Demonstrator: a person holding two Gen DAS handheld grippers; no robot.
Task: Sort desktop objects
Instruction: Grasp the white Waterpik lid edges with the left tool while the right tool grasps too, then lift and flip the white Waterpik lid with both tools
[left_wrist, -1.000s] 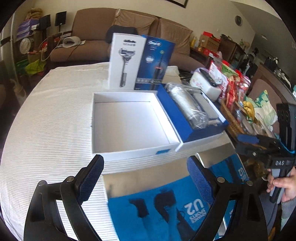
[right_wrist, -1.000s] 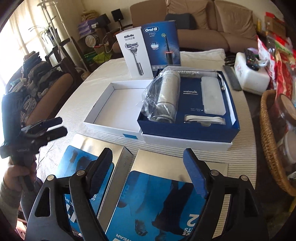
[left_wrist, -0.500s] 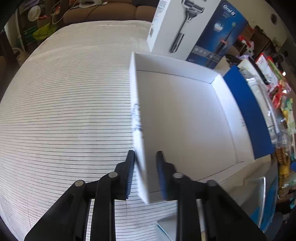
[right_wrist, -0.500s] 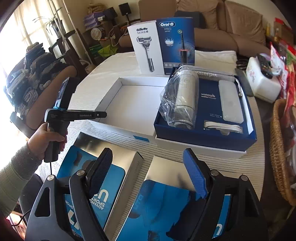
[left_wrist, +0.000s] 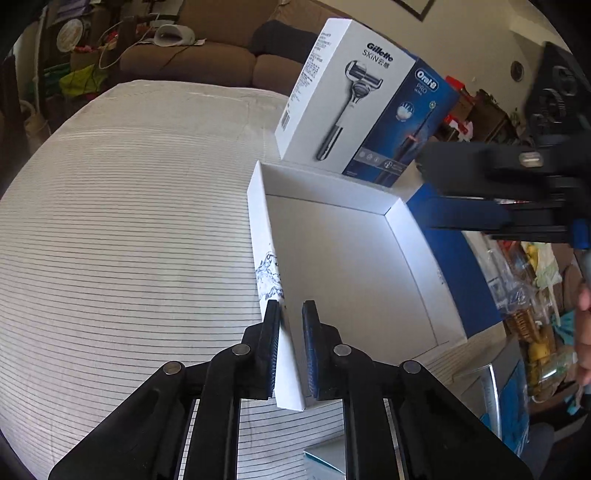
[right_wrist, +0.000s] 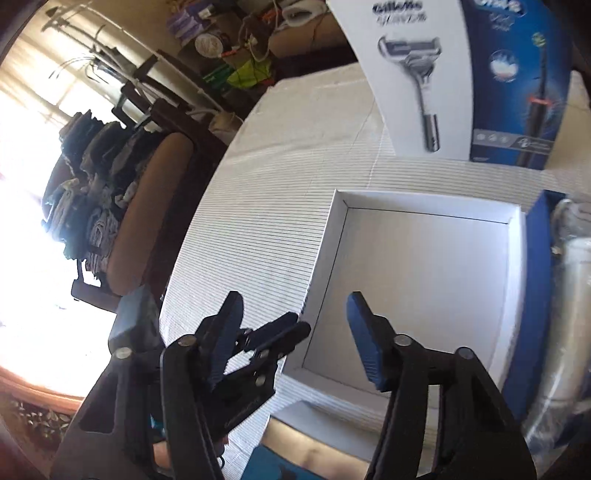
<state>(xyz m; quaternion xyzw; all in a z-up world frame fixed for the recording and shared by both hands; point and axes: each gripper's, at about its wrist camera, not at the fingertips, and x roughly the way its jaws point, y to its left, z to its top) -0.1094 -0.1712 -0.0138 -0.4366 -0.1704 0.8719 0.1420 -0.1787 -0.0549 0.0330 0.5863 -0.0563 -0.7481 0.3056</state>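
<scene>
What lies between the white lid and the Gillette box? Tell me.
Nothing: in the right wrist view only a bare strip of striped tablecloth separates the white lid from the upright Gillette box.

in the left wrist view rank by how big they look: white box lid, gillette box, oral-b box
1. white box lid, clearly largest, though nearest the camera.
2. Gillette box.
3. Oral-B box, showing only a narrower blue face; its right edge is hidden by the right gripper.

White lid (left_wrist: 343, 266) w/ blue sketch print on side; surface (left_wrist: 129, 229) white w/ thin dark stripes; razor box (left_wrist: 343, 103) white; toothbrush box (left_wrist: 417, 122) blue; fingers (left_wrist: 271, 343) black.
</scene>
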